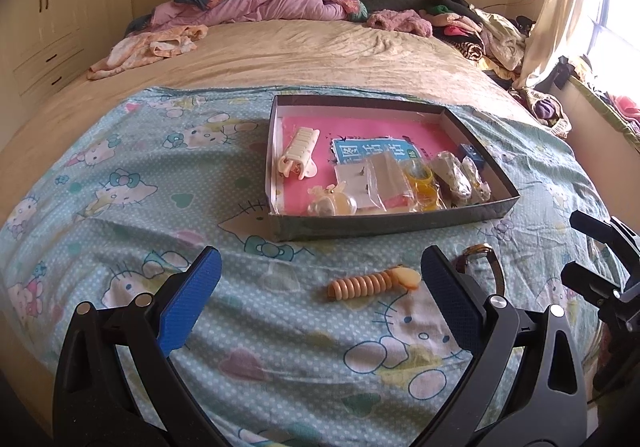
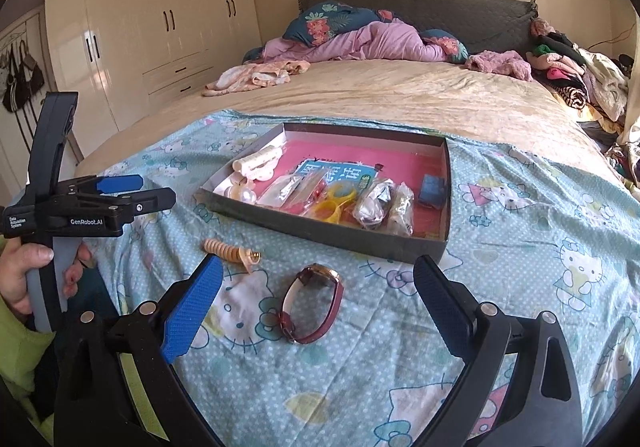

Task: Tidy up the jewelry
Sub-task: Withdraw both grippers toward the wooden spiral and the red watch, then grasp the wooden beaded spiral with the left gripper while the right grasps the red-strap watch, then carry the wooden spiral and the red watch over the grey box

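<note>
Bed sheet point(image 1: 120, 175) holds box point(image 1: 384, 225) of jewelry, with clip point(image 1: 374, 282) and watch point(image 2: 314, 303) just before it, both grippers point(image 1: 320, 287) point(image 2: 318, 299) spread wide, empty.

- The sheet point(image 1: 160, 183) is pale turquoise with white dots, printed with white cartoon cats, bows and hearts.
- The box point(image 1: 392, 221) has dark grey-green outer walls, white inner walls and a pink floor.
- The hair clip point(image 1: 300, 153) in the box is cream.
- The booklet point(image 1: 372, 151) is light blue with white characters.
- The coiled hair tie point(image 1: 368, 283) on the sheet is peach.
- The watch point(image 2: 316, 299) has a maroon strap and a gold case.
- The left gripper point(image 1: 320, 275) and the right gripper point(image 2: 318, 283) are black; their fingers point(image 1: 188, 307) carry blue textured pads.
- The bedspread point(image 1: 320, 59) is beige; the crumpled quilt point(image 1: 260, 3) is lilac.
</note>
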A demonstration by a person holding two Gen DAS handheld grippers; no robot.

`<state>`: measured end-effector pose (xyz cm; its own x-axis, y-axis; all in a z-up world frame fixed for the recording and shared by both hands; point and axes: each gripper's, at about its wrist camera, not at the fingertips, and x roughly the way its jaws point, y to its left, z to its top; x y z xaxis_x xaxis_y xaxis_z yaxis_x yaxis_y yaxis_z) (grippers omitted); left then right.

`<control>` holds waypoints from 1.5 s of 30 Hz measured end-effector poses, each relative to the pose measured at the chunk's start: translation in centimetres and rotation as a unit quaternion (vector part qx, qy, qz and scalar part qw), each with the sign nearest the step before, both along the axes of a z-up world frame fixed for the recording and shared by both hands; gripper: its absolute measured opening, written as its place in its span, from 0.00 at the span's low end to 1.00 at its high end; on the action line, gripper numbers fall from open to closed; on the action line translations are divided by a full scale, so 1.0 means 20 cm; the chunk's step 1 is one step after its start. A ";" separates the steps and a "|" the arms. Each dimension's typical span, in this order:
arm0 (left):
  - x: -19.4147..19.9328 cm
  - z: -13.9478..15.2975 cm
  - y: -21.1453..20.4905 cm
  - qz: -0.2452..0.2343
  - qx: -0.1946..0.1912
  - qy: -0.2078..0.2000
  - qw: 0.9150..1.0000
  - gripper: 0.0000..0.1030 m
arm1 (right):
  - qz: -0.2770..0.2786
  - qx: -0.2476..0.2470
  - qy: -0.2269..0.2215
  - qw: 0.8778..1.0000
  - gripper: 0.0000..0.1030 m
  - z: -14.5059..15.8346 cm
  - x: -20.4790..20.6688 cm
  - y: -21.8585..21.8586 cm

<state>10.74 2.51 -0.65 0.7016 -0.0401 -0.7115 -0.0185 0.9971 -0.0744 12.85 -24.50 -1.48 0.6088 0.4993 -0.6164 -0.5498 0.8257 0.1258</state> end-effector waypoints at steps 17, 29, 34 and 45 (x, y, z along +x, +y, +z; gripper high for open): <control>0.09 -0.25 -0.08 -0.030 -0.037 0.095 0.994 0.91 | 0.027 -0.052 0.047 0.997 0.93 -0.36 0.10 0.18; 0.22 -0.37 -0.12 -0.021 -0.082 0.133 0.988 0.91 | 0.041 -0.046 0.051 0.997 0.44 -0.42 0.19 0.17; 0.27 -0.39 -0.15 -0.021 -0.053 0.128 0.990 0.91 | 0.039 -0.034 0.048 0.998 0.41 -0.39 0.18 0.13; 0.22 -0.32 -0.20 -0.059 -0.035 0.088 0.994 0.61 | 0.038 -0.007 0.023 0.999 0.41 -0.25 0.11 0.07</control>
<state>15.11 -1.56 -7.08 0.5533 -0.1691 -0.8156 0.0800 0.9854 -0.1500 15.14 -23.08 -6.47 0.5410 0.5339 -0.6498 -0.6045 0.7840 0.1409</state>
